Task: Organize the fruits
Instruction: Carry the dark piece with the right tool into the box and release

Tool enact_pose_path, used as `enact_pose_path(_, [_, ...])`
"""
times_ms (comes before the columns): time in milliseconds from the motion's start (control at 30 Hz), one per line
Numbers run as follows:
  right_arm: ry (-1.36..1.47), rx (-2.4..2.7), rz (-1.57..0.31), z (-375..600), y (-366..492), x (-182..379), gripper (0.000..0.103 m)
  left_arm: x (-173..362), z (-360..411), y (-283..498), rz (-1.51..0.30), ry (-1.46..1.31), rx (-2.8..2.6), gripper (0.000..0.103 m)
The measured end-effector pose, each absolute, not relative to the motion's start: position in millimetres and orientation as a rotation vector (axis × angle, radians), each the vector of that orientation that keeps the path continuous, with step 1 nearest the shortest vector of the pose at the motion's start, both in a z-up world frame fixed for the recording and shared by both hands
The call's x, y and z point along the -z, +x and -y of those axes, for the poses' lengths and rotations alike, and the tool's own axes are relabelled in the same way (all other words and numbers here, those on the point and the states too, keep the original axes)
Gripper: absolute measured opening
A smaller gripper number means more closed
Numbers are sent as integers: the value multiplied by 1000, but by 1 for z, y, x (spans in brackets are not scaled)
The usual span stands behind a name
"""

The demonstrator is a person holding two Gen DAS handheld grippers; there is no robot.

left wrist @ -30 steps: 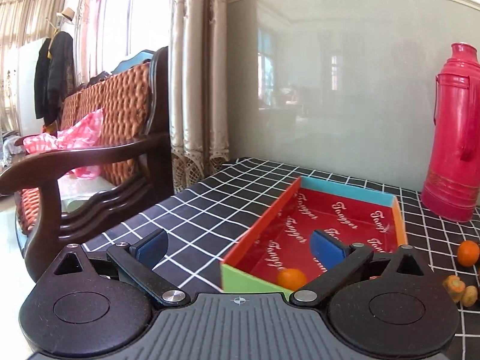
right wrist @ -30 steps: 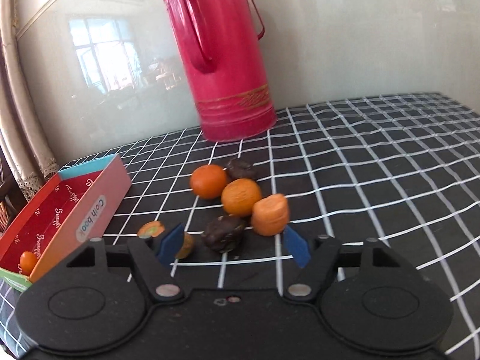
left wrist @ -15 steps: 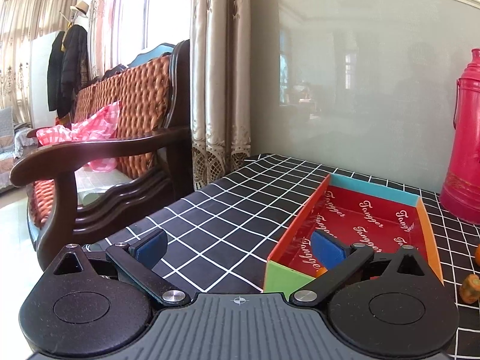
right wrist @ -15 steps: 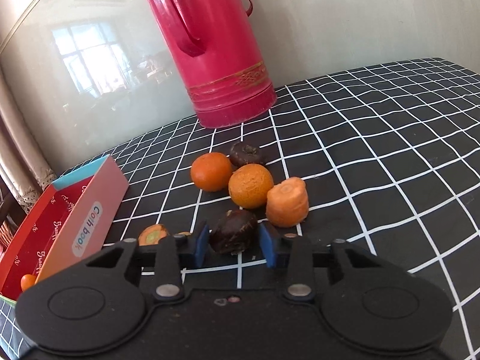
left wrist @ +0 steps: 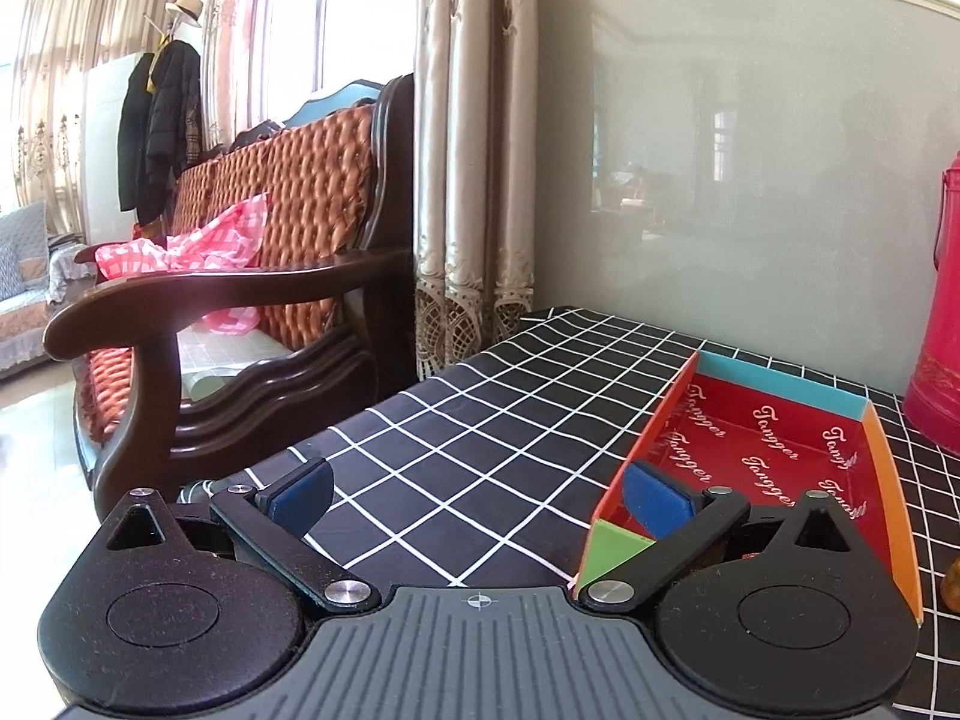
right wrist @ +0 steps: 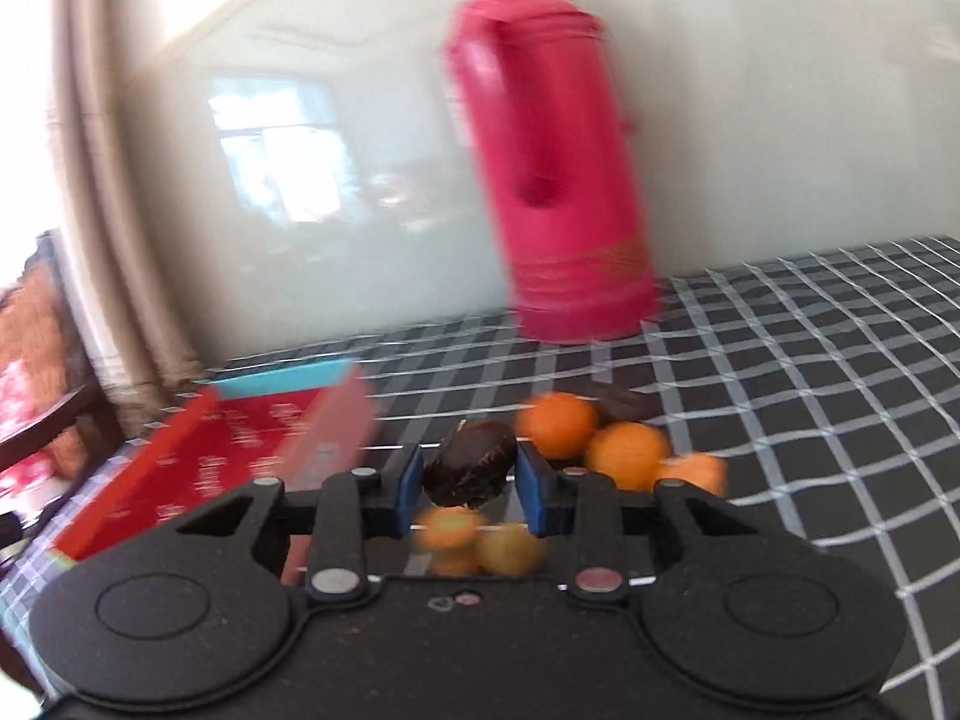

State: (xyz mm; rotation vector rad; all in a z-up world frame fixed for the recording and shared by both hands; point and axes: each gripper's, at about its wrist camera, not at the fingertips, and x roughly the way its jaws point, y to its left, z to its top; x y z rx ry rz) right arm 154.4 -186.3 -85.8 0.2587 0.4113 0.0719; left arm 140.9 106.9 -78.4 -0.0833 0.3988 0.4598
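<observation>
My right gripper (right wrist: 469, 495) is shut on a dark brown fruit (right wrist: 470, 471) and holds it above the table, between the fruit pile and the tray. Two oranges (right wrist: 558, 425) (right wrist: 627, 455), an orange carrot-like piece (right wrist: 693, 471) and a dark fruit (right wrist: 624, 405) lie behind it; two small orange pieces (right wrist: 480, 546) lie below it. The red cardboard tray (right wrist: 204, 468) is to the left. My left gripper (left wrist: 477, 501) is open and empty, its right finger over the tray's near corner (left wrist: 618, 546). The tray's near floor is hidden.
A tall red thermos (right wrist: 558, 180) stands at the back by the glossy wall; its edge shows in the left wrist view (left wrist: 936, 324). The table has a black checked cloth (left wrist: 480, 432). A wooden armchair (left wrist: 252, 324) stands left of the table edge.
My right gripper closed on the dark fruit, lifted it off the table and is swinging left, blurring the view. My left gripper shifted left; the orange in the tray went out of sight.
</observation>
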Motion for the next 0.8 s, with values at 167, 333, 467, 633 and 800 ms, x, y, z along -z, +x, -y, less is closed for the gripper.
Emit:
enact_pose_path(167, [233,-239,-417,151,160,78,25,80,-117,137,-402,-92,-484,102])
enact_pose_path(333, [128,-367,-444,103,172,75,25,80,-127,133,-404,-105,-499,102])
enact_pose_path(467, [49,-424,-480,72,178,84,25,81,-132,131,-401,-105,-507,103])
enact_pose_path(633, [51,-423,-500,69,175,88,29,81,-138,130,-402,-112,-514,103])
enact_pose_path(800, [100,-387,-463,80,172,82,60,81,-137,131,-404,-113,-513,103])
